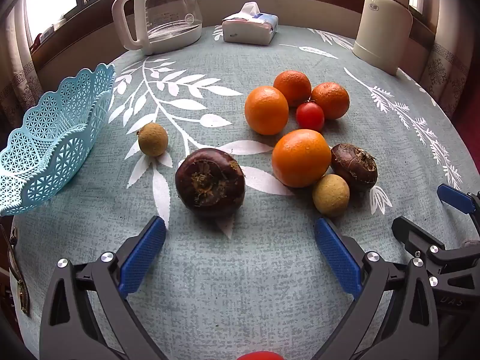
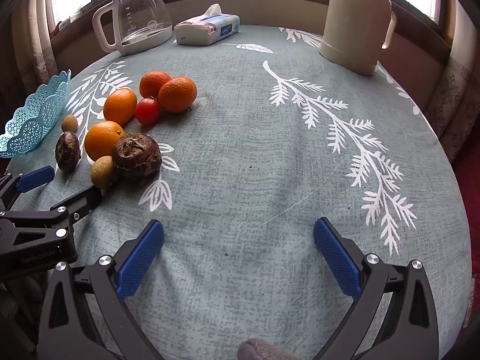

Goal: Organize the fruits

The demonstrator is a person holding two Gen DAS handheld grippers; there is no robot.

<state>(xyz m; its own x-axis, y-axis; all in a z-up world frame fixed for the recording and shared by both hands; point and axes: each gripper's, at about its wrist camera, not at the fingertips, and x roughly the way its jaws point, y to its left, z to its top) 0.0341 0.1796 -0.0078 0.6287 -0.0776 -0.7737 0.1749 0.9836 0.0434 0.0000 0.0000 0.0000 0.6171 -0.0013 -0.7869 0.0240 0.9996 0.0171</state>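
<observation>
Teal tablecloth (image 1: 240, 270) with white leaf print covers a round table. Left gripper (image 1: 240, 240) hovers low over the cloth, blue pads spread wide, holding nothing; a dark brown water chestnut (image 1: 210, 181) lies just ahead between the fingers' line, not touched. Right gripper (image 2: 238, 240) also spread wide and empty, over bare cloth, well apart from the fruit. Fruit all loose on the cloth, none seen in the basket: a small tan longan (image 1: 153, 139) alone near the light blue lattice basket (image 1: 45, 138) at the left edge; a cluster to the right with four oranges (image 1: 301, 157), a red cherry tomato (image 1: 310, 116) wedged among the back three, a second water chestnut (image 1: 354, 166) touching the front orange, and a second longan (image 1: 331, 195) touching both. From the right wrist view the same cluster sits far left, with the left gripper's fingers just beside it. At the far side: glass carafe (image 1: 159, 12) with white handle, tissue pack (image 1: 250, 27), cream thermos jug (image 1: 384, 24). Windows behind
</observation>
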